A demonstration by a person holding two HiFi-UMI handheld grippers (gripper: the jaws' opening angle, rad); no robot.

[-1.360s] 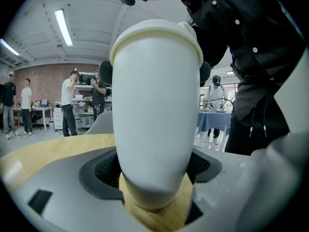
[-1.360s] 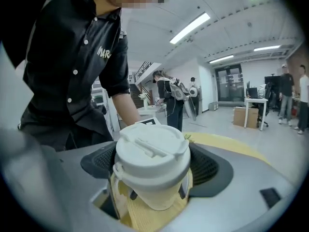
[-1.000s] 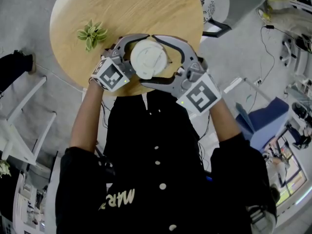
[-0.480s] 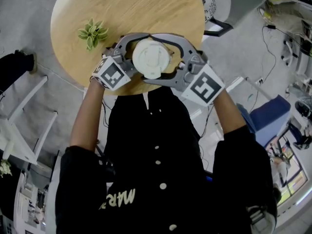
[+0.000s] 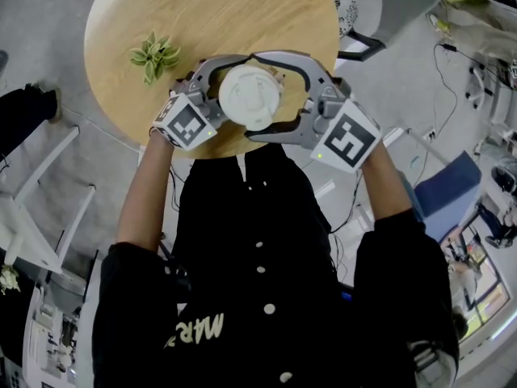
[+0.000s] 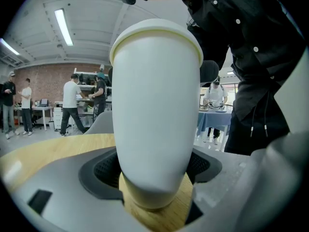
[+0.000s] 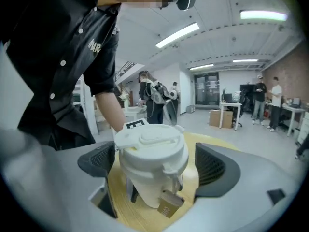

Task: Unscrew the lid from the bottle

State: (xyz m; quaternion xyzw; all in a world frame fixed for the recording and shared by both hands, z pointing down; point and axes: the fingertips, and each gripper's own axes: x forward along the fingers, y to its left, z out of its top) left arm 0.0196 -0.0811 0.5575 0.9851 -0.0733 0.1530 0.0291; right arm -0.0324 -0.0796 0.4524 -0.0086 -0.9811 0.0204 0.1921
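Observation:
A white bottle (image 5: 250,95) stands upright near the front edge of the round wooden table (image 5: 210,14). My left gripper (image 5: 220,95) comes in from the left, and its dark pads (image 6: 101,170) press on the lower body of the bottle (image 6: 154,110). From the right, my right gripper (image 5: 271,95) reaches around the white lid (image 7: 152,149). Its jaws have just been opening and now stand wide, with the lid between them and a gap showing beside the right pad (image 7: 215,166). A small brown tag (image 7: 166,207) hangs below the lid.
A small green plant (image 5: 152,55) sits on the table to the left of the bottle. A grey chair (image 5: 380,6) stands past the table at the right. Several people and desks show far off in both gripper views.
My right gripper has swung round the lid, its marker cube shifting right and up in the head view, and its jaws stand wider. The left gripper and the bottle kept still.

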